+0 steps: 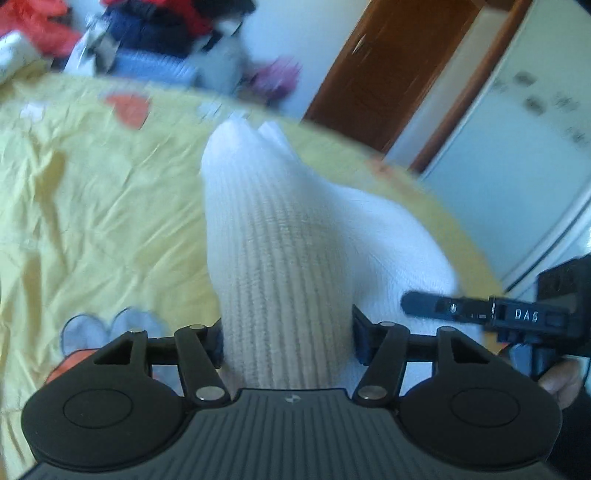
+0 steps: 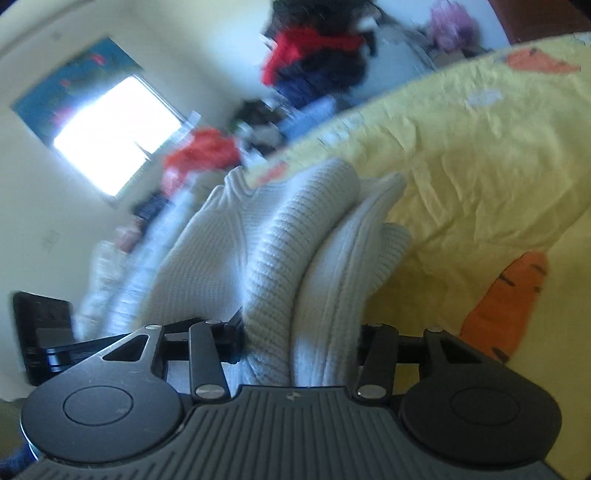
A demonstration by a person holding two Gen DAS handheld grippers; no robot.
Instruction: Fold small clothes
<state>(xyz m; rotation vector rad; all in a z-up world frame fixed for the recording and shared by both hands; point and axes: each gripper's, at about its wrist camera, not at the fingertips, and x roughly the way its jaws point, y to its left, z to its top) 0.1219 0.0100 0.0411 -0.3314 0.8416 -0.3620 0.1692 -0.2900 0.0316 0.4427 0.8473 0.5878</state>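
A white ribbed knit garment (image 1: 273, 236) is held up above the yellow bedspread (image 1: 92, 192). My left gripper (image 1: 286, 332) is shut on a bunched fold of it, the cloth rising away between the fingers. My right gripper (image 2: 301, 339) is shut on another thick bunch of the same white knit garment (image 2: 295, 251), which hangs in folds to the left. The right gripper also shows at the right edge of the left wrist view (image 1: 480, 314), close beside the garment. Both views are motion-blurred.
The yellow bedspread (image 2: 480, 166) has orange carrot prints (image 2: 506, 295). A heap of red, navy and blue clothes (image 1: 147, 33) lies beyond the bed. A brown door (image 1: 388, 74) and white wardrobe (image 1: 517, 166) stand at right. A bright window (image 2: 110, 136) is on the wall.
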